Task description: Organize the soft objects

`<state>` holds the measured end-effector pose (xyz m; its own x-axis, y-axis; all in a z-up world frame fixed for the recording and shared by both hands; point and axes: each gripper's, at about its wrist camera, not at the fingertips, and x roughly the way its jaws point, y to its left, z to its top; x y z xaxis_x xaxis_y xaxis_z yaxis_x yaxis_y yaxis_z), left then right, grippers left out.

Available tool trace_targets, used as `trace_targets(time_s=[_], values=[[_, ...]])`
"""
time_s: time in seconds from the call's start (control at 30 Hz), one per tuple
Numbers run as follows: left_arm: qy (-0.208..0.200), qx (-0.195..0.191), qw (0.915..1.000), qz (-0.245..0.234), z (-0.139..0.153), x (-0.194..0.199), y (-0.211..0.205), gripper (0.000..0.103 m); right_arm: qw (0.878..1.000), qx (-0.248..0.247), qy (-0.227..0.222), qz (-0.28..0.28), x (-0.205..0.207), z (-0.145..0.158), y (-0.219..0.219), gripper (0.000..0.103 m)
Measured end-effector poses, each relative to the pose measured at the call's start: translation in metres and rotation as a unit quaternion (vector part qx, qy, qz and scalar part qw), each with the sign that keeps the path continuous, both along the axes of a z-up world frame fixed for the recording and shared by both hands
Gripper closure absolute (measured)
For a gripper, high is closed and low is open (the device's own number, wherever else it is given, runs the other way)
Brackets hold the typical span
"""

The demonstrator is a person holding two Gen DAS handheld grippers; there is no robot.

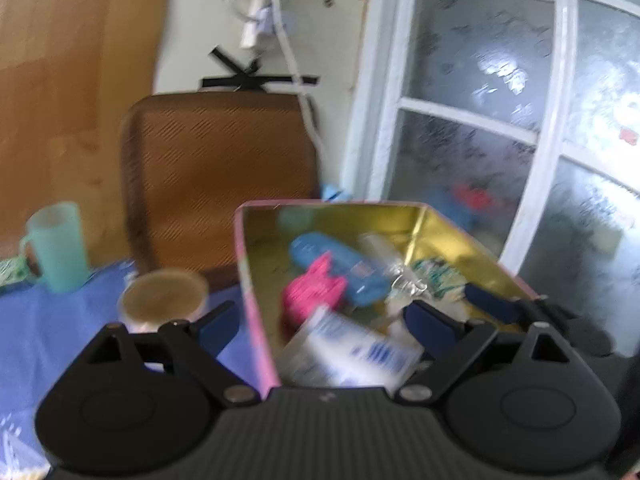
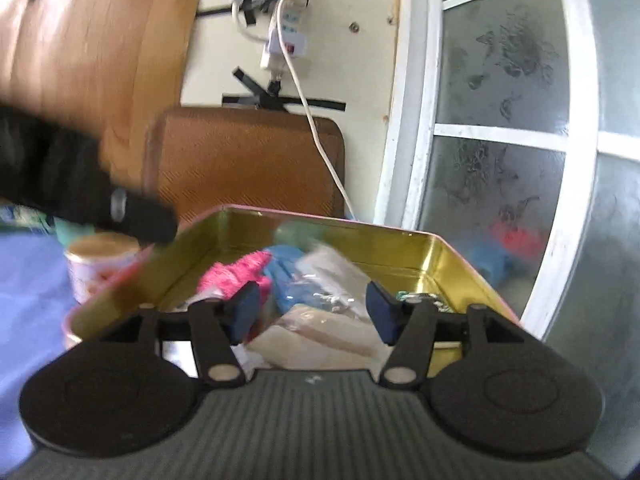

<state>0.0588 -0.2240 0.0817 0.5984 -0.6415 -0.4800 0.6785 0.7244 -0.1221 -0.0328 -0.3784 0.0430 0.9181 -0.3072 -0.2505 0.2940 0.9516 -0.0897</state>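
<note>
Far left there's a mint-green plastic cup (image 1: 58, 246) on the blue-covered counter (image 1: 36, 320), then a small round tin with a tan lid (image 1: 164, 294). Next comes the gold-lined metal box with a pink outside (image 1: 256, 312) — the soft stuff sits inside: a pink fuzzy cloth (image 1: 312, 292), a blue pouch (image 1: 340, 268) and a white-and-blue packet (image 1: 352, 354). The left hand-held gripper (image 1: 320, 320) is spread wide and empty, straddling the box wall. The right hand-held gripper (image 2: 312, 308) hangs released over the box — nothing pinched.

Lying jumbled inside the gold-lined tin (image 2: 400, 248): pink fuzzy cloth (image 1: 312, 292), blue packet (image 1: 340, 268), clear wrapped pack (image 1: 352, 356), all blurred.
</note>
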Motion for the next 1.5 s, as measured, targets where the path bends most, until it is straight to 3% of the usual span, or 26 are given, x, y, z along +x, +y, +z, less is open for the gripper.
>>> trace_targets(time_s=[0.27, 0.4, 0.6, 0.9, 1.13, 1.3, 1.5], values=[[0.020, 0.003, 0.9973, 0.071, -0.015, -0.006, 0.064, 0.006, 0.991, 0.122, -0.056, 0.027, -0.033, 0.001, 0.024, 0.042], [0.022, 0.016, 0.9943, 0.103, -0.028, -0.014, 0.091, 0.004, 0.987, 0.143, -0.061, 0.040, -0.045, -0.001, 0.046, 0.040], [0.057, 0.020, 0.9893, 0.132, -0.042, -0.017, 0.119, 0.003, 0.982, 0.170, -0.047, 0.060, -0.051, -0.004, 0.070, 0.034], [0.037, 0.029, 0.9888, 0.142, -0.036, -0.037, 0.125, 0.000, 0.974, 0.222, -0.024, 0.044, -0.061, -0.001, 0.068, 0.029], [0.020, 0.066, 0.9885, 0.135, -0.037, -0.048, 0.111, 0.000, 0.972, 0.228, -0.033, 0.041, -0.072, 0.007, 0.072, 0.021], [-0.007, 0.067, 0.9884, 0.136, -0.035, -0.057, 0.108, 0.000, 0.973, 0.227, -0.037, 0.034, -0.074, 0.007, 0.073, 0.018], [-0.011, 0.069, 0.9894, 0.127, -0.034, -0.062, 0.106, 0.000, 0.970, 0.237, -0.034, 0.029, -0.075, 0.004, 0.069, 0.017]])
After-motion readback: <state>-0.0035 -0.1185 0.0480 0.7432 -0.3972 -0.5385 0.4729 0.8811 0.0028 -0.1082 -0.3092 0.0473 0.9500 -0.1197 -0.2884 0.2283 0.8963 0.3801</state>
